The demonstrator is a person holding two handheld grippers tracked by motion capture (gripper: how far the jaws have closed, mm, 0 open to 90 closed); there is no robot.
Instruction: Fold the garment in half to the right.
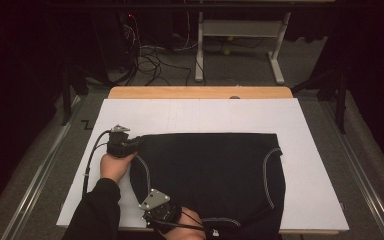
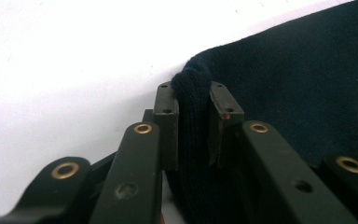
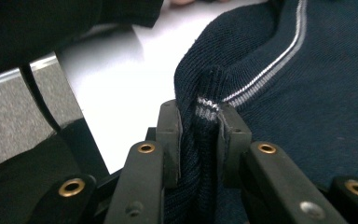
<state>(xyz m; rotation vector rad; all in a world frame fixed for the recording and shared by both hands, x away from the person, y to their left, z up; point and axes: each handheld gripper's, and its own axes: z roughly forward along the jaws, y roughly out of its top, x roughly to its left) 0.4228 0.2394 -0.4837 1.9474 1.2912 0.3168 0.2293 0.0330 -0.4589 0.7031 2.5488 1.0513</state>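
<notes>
While spread flat across the white board (image 1: 200, 112), dark navy garment (image 1: 215, 175) with pale piping, left gripper (image 1: 136, 146) clamped on its far left corner, right gripper (image 1: 172, 220) pinching the near striped edge, near hem cut off by frame.

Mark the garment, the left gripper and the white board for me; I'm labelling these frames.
garment (image 1: 215, 165), high view, middle of the dark fabric.
left gripper (image 2: 193, 100), left gripper view, between the fingertips, shut on a fold.
white board (image 1: 310, 165), high view, bare right part.
</notes>
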